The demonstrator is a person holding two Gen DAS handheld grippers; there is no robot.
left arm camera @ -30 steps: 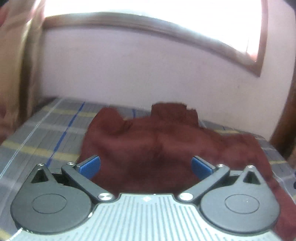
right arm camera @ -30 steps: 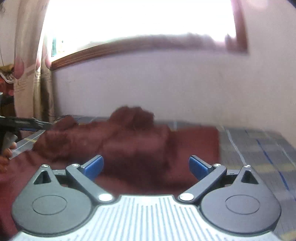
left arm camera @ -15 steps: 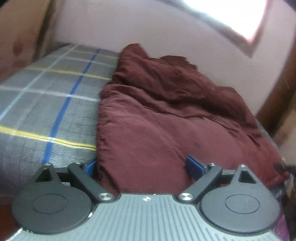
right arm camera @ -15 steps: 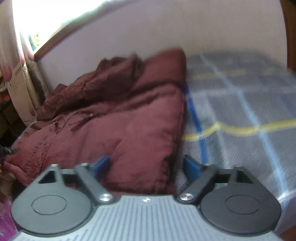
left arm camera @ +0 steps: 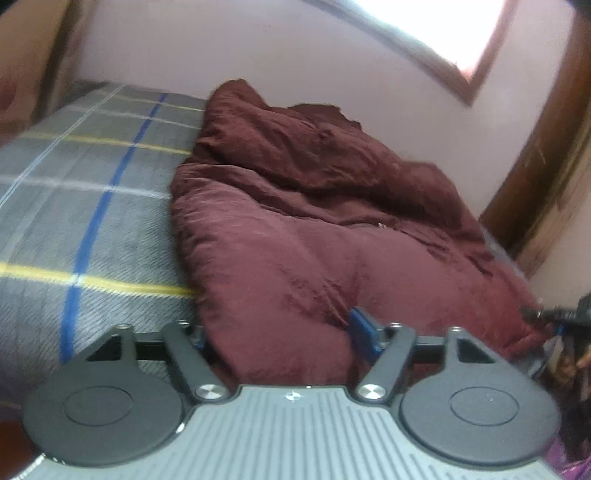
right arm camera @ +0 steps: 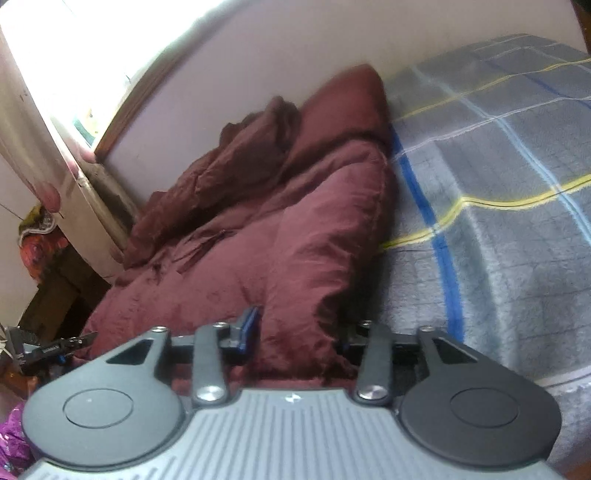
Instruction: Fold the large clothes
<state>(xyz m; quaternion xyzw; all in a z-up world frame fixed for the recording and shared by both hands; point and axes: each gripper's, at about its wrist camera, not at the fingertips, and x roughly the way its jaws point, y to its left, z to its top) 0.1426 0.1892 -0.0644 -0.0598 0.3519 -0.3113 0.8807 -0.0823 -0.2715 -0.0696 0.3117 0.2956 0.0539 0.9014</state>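
Jacket (left arm camera: 295, 229), maroon, puffy, lies crumpled on plaid blanket (left arm camera: 92, 206) beside wall (left arm camera: 258, 48). Step in hand: taking hold of near hem, one corner per gripper. Left gripper (left arm camera: 277, 334) straddles hem bulge, jaws closing, fabric between blue pads; grip likely not firm yet. Right gripper (right arm camera: 299, 330) jaws closing, narrower, fold of hem bunched between them. Next move calls for finishing both pinches, then lifting hem evenly toward collar. Bulky padding may slip from pads. Wall close behind jacket limits reach; window (left arm camera: 443, 29) above.
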